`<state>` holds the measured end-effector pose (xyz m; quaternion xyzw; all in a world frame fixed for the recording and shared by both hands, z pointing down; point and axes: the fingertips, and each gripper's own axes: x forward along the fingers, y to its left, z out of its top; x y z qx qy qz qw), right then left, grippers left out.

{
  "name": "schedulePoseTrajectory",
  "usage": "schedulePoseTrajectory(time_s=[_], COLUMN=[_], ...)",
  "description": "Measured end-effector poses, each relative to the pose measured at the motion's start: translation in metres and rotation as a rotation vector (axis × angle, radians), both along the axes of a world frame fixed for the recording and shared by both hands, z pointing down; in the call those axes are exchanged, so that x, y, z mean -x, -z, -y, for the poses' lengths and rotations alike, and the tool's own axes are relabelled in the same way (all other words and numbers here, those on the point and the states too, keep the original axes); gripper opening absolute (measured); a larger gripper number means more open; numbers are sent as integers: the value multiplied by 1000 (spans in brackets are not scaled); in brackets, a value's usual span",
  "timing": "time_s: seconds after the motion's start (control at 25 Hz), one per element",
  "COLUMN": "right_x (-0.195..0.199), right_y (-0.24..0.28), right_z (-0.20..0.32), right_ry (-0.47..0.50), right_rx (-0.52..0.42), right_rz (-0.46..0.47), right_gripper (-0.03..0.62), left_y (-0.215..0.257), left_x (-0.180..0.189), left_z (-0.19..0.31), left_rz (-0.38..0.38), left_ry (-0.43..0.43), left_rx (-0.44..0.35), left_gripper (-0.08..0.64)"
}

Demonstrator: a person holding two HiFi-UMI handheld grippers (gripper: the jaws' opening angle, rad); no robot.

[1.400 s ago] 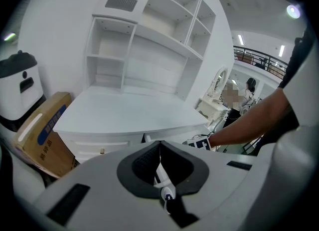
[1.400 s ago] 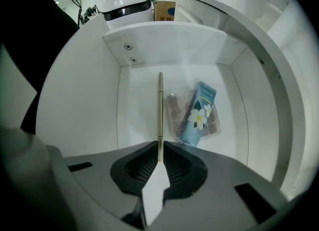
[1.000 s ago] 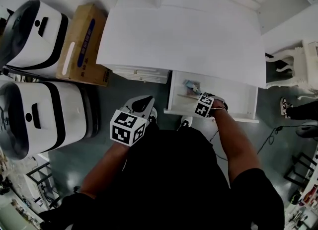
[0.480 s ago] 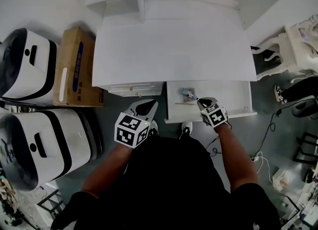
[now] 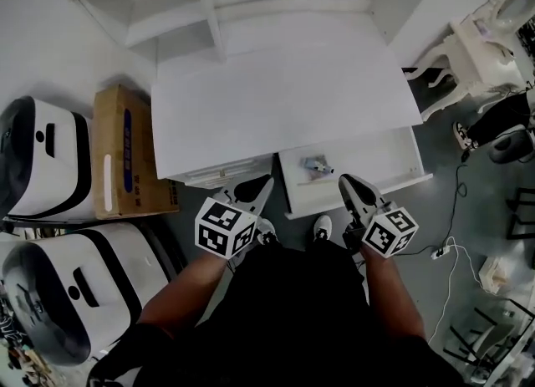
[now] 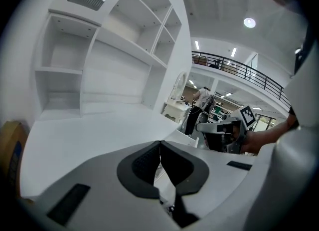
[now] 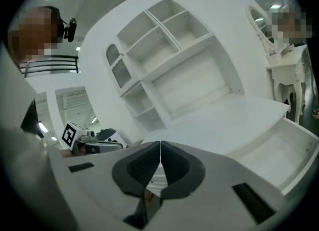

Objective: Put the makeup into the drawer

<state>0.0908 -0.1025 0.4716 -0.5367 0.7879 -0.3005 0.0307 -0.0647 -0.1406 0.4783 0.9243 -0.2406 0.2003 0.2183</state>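
**A:** The right claw (image 7: 160, 145)?
**B:** Its jaws have just been closing. The tips now meet with nothing between them. The left claw (image 6: 160, 144) is pinched together too, and empty.
**A:** And the makeup (image 5: 317, 165)?
**B:** Only the head view shows it, lying in the open drawer (image 5: 376, 164) at ten o'clock from the right claw's tip. The right claw's view has the drawer at four o'clock, but no makeup.
**A:** Since a second ago?
**B:** Then the right claw reached into the drawer beside the makeup. Now it is out.

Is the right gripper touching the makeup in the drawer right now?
Apart. The head view shows bare drawer floor between the right gripper and the makeup; the right gripper view shows its jaws closed on nothing.
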Motion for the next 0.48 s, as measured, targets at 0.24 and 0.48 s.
schedulePoseTrajectory(time_s=[0.24, 0.48], right_x=[13, 20], right_y=[18, 24], right_z=[-15, -44], right_ry=[42, 134], right_rx=[-36, -34], right_rz=[62, 26], right_gripper=[28, 26], left_y=[16, 12], left_x=[-9, -12], left_z=[-12, -50], left_rz=[-33, -19], left_ry=[15, 68], left_rx=[-17, -5], left_gripper=[11, 11])
